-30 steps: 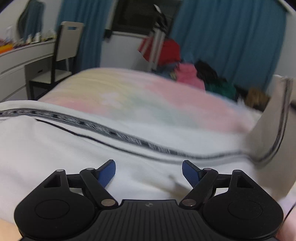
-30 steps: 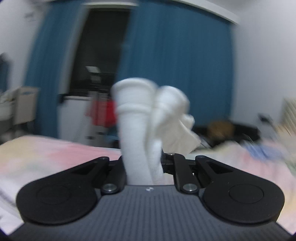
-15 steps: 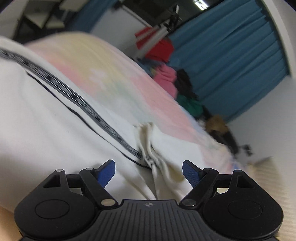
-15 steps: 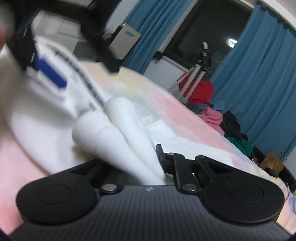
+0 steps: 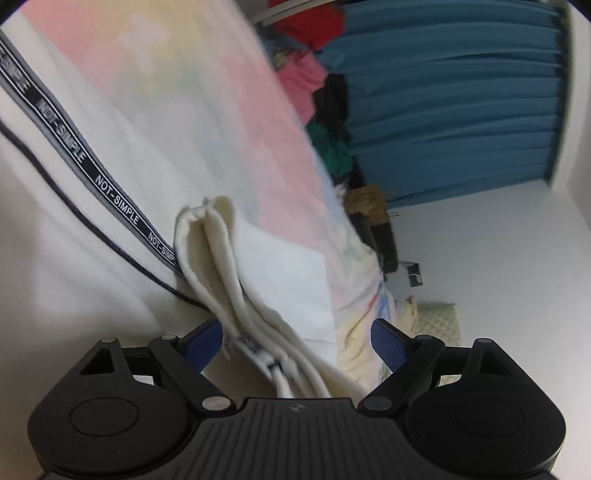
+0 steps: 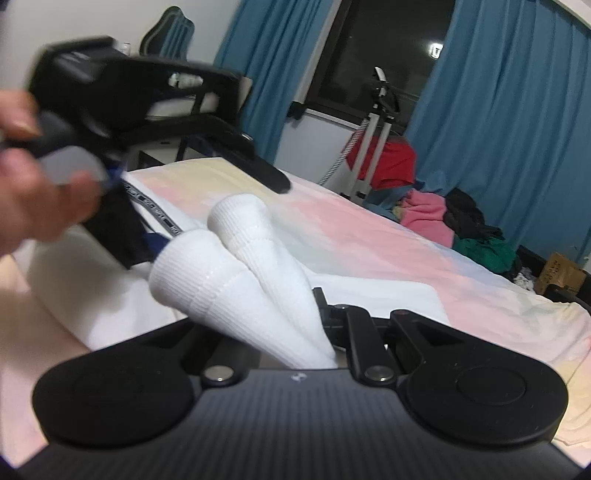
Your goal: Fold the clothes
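Centrally, a bed [image 6: 369, 236] under a pastel sheet of pink, yellow and pale blue patches, filling most of both wrist views. On it, a white garment [image 5: 74, 258] spread flat, crossed by a dark tape [image 5: 74, 147] printed NOT-SIMPLE and a thin dark line running beside it.

Left gripper [image 5: 297, 341]: blue-padded fingers [image 5: 388, 339] wide apart, jaws just having opened further; a folded cream edge of the garment [image 5: 221, 266] lying between them, with neither pad pressing on it — released. Seen also from the right wrist as a blurred black frame at upper left, gripped by a hand [image 6: 33, 192].

Right gripper [image 6: 314, 332]: clenched on a ribbed white cuff [image 6: 236, 280], bunched into two rounded lobes rising out of the nearly closed jaws and leaning toward the left of that view, above the spread cloth.

Room, beyond the bed: blue curtains [image 6: 517, 129] on both sides of a dark window [image 6: 388, 55]; a white stand [image 6: 373, 147] draped with a red cloth [image 6: 391, 162]; a heap of pink, black and green clothes [image 6: 454, 229] on the floor at the far edge of the mattress; a cardboard box [image 6: 557, 273] just beside that heap; a chair back [image 6: 173, 33] against the wall at upper left. White wall [image 5: 498, 258] at right in the left wrist view — frame tilted there, with a pale patterned cushion [image 5: 439, 325] at the bed's lower end.
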`<act>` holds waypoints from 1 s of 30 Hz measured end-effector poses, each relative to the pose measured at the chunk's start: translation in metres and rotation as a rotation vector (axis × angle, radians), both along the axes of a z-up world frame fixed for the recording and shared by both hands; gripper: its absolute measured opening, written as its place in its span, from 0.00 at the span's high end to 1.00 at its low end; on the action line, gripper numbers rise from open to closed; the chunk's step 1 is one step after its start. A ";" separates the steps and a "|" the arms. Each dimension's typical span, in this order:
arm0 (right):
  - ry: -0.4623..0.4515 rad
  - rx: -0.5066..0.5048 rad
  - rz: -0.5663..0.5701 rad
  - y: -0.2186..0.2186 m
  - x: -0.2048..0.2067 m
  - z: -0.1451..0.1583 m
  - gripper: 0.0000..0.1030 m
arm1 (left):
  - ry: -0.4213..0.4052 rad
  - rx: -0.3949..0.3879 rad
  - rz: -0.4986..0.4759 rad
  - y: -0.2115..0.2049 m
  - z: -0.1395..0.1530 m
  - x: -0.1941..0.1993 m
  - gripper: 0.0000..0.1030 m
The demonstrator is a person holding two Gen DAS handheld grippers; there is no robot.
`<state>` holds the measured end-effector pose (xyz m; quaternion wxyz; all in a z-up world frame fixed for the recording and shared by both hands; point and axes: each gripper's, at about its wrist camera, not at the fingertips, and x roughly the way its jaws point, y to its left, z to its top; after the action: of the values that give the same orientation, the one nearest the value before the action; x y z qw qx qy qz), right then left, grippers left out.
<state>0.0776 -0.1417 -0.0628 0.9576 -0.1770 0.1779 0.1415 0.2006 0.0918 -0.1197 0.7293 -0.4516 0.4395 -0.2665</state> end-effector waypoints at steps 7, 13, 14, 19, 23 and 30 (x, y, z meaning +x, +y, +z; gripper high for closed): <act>0.040 0.011 0.043 0.017 0.016 -0.013 0.88 | -0.072 0.173 -0.059 -0.026 -0.011 0.035 0.44; 0.118 0.036 0.054 0.030 0.027 -0.022 0.87 | -0.120 0.242 -0.027 -0.025 -0.013 0.044 0.76; 0.127 0.040 0.054 0.033 0.031 -0.022 0.87 | -0.131 0.252 -0.023 -0.025 -0.012 0.043 0.77; 0.158 0.078 0.065 0.042 0.037 -0.019 0.86 | -0.167 0.299 0.001 -0.019 0.002 0.034 0.78; 0.182 0.099 0.079 0.050 0.039 -0.025 0.86 | -0.169 0.369 0.016 -0.011 0.008 0.026 0.83; 0.218 0.108 0.078 0.059 0.046 -0.035 0.86 | -0.159 0.423 0.014 -0.012 0.000 0.031 0.83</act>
<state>0.1238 -0.0830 -0.0976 0.9346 -0.1153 0.2660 0.2062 0.2318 0.0797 -0.1197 0.8419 -0.2692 0.4238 -0.1980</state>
